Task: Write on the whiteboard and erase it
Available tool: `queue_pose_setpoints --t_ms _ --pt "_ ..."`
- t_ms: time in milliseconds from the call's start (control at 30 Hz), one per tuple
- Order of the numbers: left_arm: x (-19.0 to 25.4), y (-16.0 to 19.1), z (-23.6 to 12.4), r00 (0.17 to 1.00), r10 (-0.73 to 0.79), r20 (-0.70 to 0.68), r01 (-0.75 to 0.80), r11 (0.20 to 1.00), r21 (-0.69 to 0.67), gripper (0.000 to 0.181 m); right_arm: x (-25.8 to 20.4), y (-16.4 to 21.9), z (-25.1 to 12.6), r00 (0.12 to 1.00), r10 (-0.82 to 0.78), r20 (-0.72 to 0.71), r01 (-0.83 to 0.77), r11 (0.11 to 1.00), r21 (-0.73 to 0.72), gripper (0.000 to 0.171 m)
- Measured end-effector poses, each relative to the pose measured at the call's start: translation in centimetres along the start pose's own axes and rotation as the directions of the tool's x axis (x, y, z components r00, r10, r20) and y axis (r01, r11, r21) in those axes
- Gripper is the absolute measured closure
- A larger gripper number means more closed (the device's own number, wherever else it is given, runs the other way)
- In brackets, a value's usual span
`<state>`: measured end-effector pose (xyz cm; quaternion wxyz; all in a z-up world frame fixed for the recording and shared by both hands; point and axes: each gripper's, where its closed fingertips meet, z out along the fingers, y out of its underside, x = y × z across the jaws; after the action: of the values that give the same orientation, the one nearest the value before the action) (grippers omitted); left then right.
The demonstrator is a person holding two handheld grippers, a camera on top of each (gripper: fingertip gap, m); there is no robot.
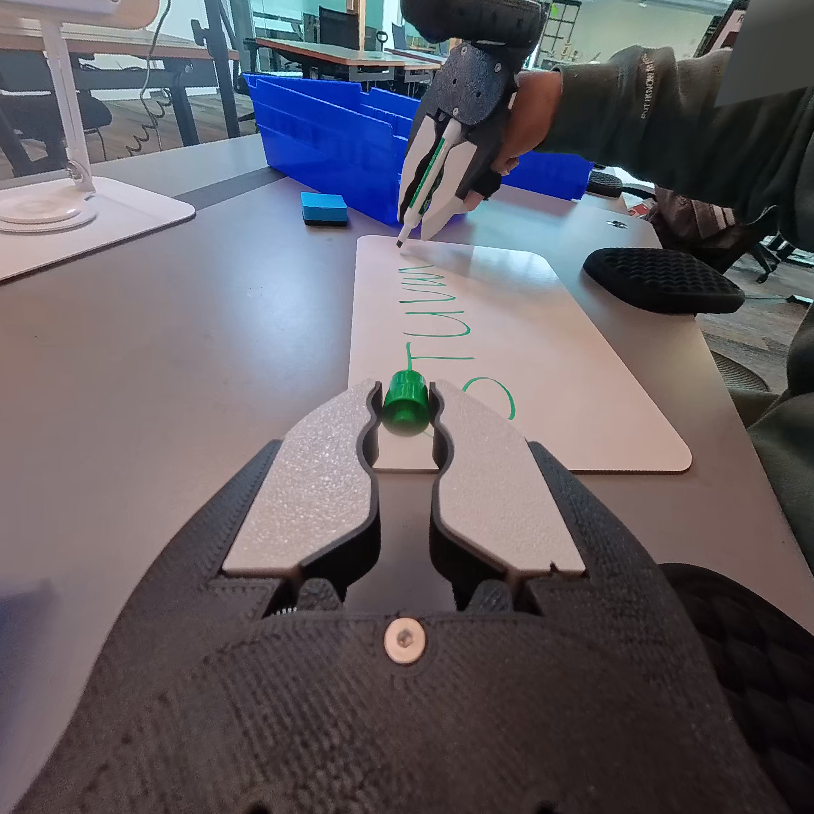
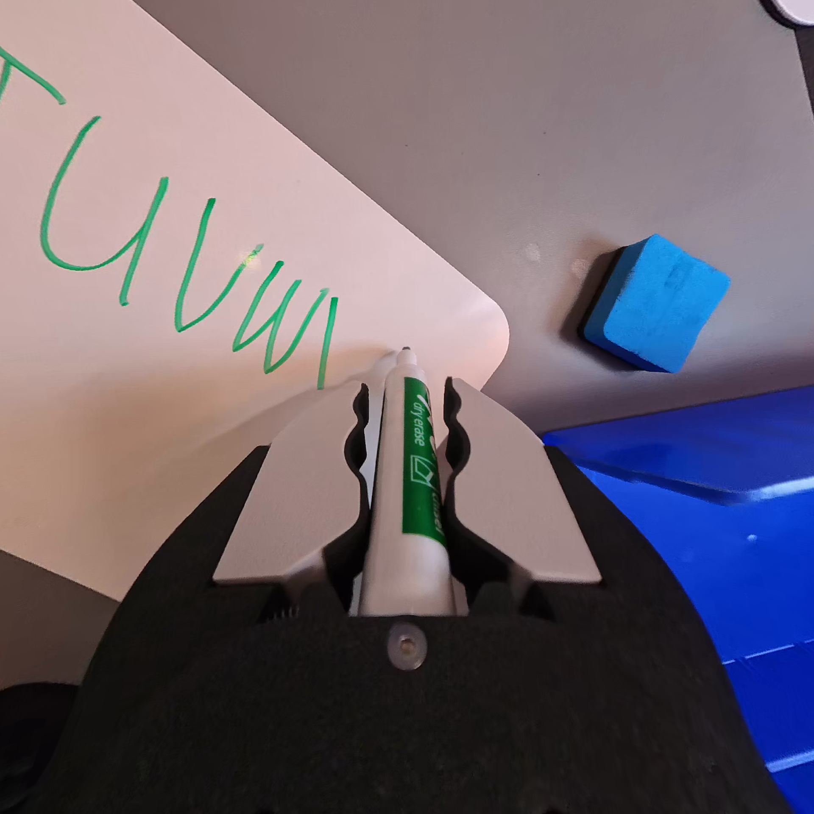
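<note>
**Marker at the far end of the whiteboard, cap held apart**

One whiteboard [image 1: 550,352] lies flat on the grey worktop [image 1: 176,374], bearing one row of green strokes. The right claw [image 2: 405,387] is clamped on one marker [image 2: 412,484], its tip at the board surface near the far rounded corner. The left claw [image 1: 404,390] is closed on one green cap [image 1: 405,403] above the board's near end. One blue eraser [image 1: 324,208] rests on the worktop beside one blue bin [image 1: 330,132], clear of the board.
</note>
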<state>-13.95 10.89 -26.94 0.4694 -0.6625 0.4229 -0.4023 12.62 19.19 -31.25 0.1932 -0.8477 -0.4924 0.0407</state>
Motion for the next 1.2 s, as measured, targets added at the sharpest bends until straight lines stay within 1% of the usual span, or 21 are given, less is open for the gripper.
queue_pose_setpoints --t_ms 233,467,533,567,600,667,733,800,867,933,967,1033,1100,1200 --pt "0.0 0.0 0.0 1.0 0.0 -0.001 0.0 1.0 -0.001 0.161 -0.8 0.2 0.5 1.0 -0.015 0.021 0.015 1.0 -0.023 0.138" --pt "0.0 0.1 0.1 1.0 0.007 -0.001 -0.007 1.0 -0.005 0.161 -4.5 0.4 0.0 0.994 -0.043 0.104 0.045 0.999 -0.015 0.138" --pt "0.1 0.1 0.1 1.0 0.012 -0.001 -0.012 1.0 -0.006 0.161 -4.8 0.3 -0.3 0.995 -0.065 0.081 0.065 0.998 -0.005 0.138" --pt "0.1 0.1 0.1 1.0 0.013 0.0 -0.013 1.0 -0.006 0.161 -4.5 0.0 -0.9 0.996 -0.064 0.058 0.062 0.998 0.024 0.138" --pt "0.1 0.1 0.1 1.0 0.014 0.0 -0.014 1.0 -0.006 0.161 -4.1 -0.7 -1.8 0.998 -0.032 0.054 0.028 0.996 0.084 0.138" --pt "0.1 0.1 0.1 1.0 0.015 0.0 -0.015 1.0 -0.006 0.161 -3.5 -2.6 -4.5 0.997 0.021 0.068 -0.037 0.966 0.255 0.138" --pt "0.2 0.0 0.1 1.0 0.018 -0.006 -0.018 1.0 -0.003 0.161 -3.8 -4.4 -7.5 0.997 0.021 0.074 -0.052 0.893 0.446 0.138" --pt "0.5 -0.1 0.1 1.0 0.024 -0.019 -0.024 1.0 0.006 0.161 -5.0 -5.5 -9.9 0.995 0.007 0.101 -0.066 0.799 0.598 0.137" --pt "1.0 -0.2 0.2 0.998 0.045 -0.033 -0.044 0.999 0.016 0.161 -6.8 -5.9 -11.2 0.992 -0.025 0.126 -0.071 0.714 0.697 0.137" --pt "1.4 -0.4 0.5 0.997 0.066 -0.039 -0.065 0.998 0.028 0.161 -8.9 -5.9 -11.4 0.986 -0.069 0.154 -0.069 0.667 0.742 0.137" --pt "1.6 -0.5 0.7 0.997 0.073 -0.039 -0.072 0.997 0.032 0.161 -9.8 -5.7 -11.0 0.983 -0.084 0.164 -0.068 0.662 0.746 0.137" --pt "2.0 -0.8 1.0 0.995 0.091 -0.037 -0.089 0.995 0.044 0.161 -10.8 -5.1 -9.7 0.982 -0.094 0.166 -0.058 0.681 0.73 0.137" --pt "2.4 -1.2 1.2 0.994 0.108 -0.032 -0.106 0.993 0.056 0.161 -10.0 -4.2 -7.9 0.99 -0.055 0.126 -0.046 0.735 0.676 0.137" --pt "2.6 -1.6 1.4 0.994 0.108 -0.024 -0.106 0.992 0.066 0.161 -7.6 -2.3 -5.4 0.995 0.034 0.09 -0.078 0.83 0.552 0.137"
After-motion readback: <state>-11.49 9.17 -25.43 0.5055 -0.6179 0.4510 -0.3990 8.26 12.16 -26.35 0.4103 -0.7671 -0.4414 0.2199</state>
